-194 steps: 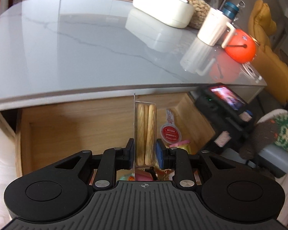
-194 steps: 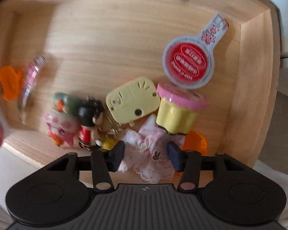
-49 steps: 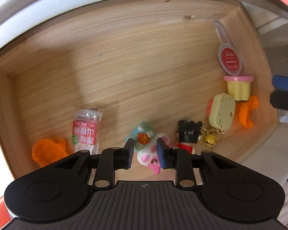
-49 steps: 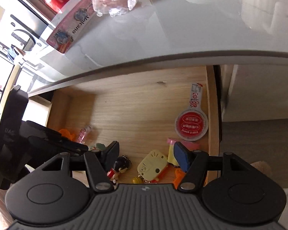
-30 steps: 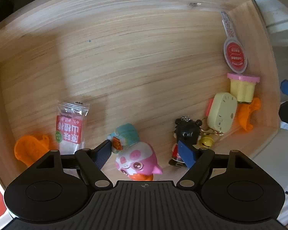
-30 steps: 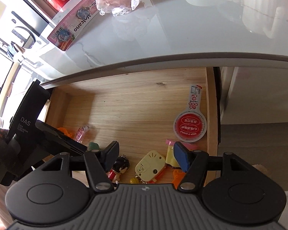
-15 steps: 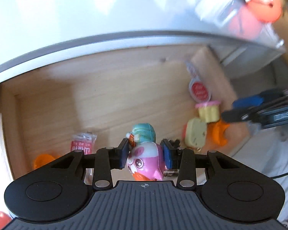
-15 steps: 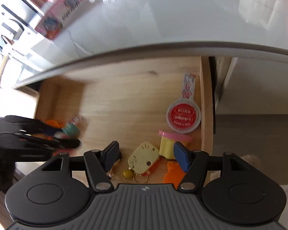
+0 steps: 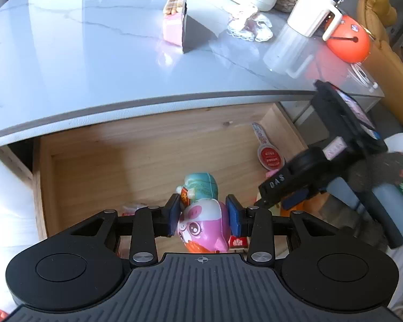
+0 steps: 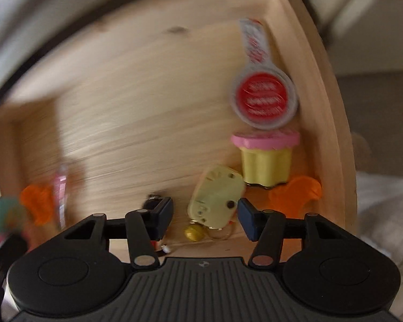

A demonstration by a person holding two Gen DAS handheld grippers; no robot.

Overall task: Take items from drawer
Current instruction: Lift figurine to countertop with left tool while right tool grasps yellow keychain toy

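Left wrist view: sits behind the left tongs, raised above the open drawer, facing forward and slightly down; takes in the drawer's floor and, beyond it, the grey bench top.

Right wrist view: behind the right tongs, close inside the drawer, facing steeply down at its floor and right wall; image motion-blurred.

Shared: drawer interior and the red round tag. Left view also catches the right tongs at its right side.

Left claw clamped around its load — right claw spread wide, angled downward.
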